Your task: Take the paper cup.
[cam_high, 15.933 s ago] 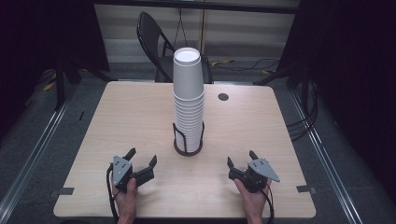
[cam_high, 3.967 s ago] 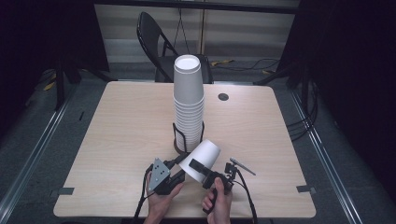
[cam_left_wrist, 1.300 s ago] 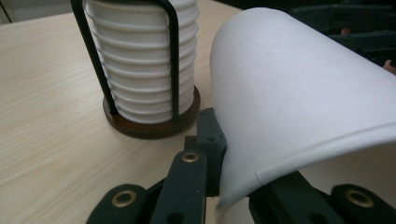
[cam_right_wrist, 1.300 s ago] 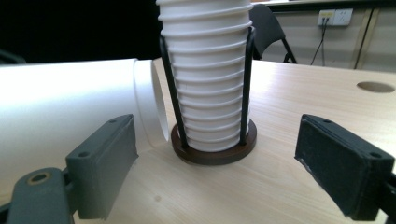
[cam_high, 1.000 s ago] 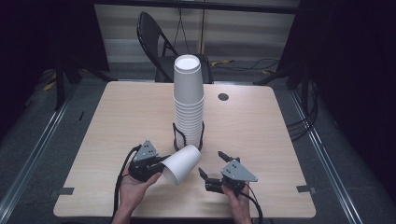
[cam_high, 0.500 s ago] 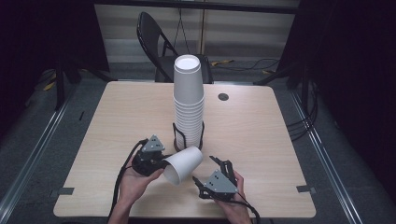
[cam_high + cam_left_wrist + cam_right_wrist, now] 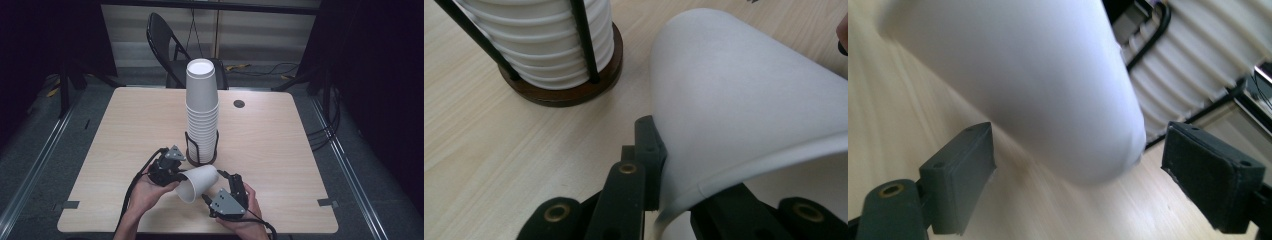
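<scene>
Since half a second ago your right gripper (image 7: 223, 182) has swung in toward the loose paper cup (image 7: 198, 183), jaws now pointing at about 11 o'clock toward its closed base; the cup and your left gripper (image 7: 176, 172) have barely shifted.

Left gripper: clamped on the cup's rim, one jaw inside the mouth, one outside, as the left gripper view shows on the cup (image 7: 744, 110). Right gripper: jaws wide apart, straddling the cup's base end without touching it, cup (image 7: 1028, 85) between the pads.

Cup lies tilted on its side just above the table (image 7: 280, 150), long axis running 7 to 1 o'clock, mouth at 7. It sits just at 6 o'clock of the cup stack (image 7: 202, 107) in its wire holder (image 7: 200, 152). Your right gripper is the free one nearest the base, so I judge a close there comes next.

No brand, label or writing readable anywhere.
</scene>
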A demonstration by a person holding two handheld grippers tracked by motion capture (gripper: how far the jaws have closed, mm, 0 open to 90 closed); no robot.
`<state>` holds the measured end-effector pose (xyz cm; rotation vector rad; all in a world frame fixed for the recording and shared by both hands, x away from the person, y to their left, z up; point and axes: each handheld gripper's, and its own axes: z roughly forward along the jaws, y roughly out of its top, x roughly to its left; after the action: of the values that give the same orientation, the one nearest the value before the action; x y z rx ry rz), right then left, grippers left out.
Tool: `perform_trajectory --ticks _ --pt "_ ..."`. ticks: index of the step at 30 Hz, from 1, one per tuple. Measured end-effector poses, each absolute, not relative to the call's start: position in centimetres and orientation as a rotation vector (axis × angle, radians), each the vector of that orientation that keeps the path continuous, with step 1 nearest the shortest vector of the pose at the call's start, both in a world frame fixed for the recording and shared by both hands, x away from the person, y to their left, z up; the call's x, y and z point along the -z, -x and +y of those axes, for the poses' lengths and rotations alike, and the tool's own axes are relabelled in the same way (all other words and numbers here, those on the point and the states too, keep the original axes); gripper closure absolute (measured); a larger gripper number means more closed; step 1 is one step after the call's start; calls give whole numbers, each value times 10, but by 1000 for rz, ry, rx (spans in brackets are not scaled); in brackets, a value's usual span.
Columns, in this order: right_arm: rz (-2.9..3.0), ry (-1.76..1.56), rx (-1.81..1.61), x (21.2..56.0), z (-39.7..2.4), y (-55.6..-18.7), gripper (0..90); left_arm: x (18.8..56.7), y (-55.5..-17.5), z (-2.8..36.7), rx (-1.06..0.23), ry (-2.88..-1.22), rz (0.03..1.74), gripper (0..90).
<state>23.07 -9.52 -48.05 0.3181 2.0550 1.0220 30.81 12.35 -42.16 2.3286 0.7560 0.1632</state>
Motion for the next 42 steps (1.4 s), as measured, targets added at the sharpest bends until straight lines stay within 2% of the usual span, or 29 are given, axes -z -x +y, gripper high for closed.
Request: perform_trajectory --ticks 18,42 --pt "2000 -54 -908 474 -60 -222 72 415 -311 107 -85 -2360 720 869" --pt "2017 15 -930 465 -45 -225 86 417 -314 105 -32 -2329 715 860"
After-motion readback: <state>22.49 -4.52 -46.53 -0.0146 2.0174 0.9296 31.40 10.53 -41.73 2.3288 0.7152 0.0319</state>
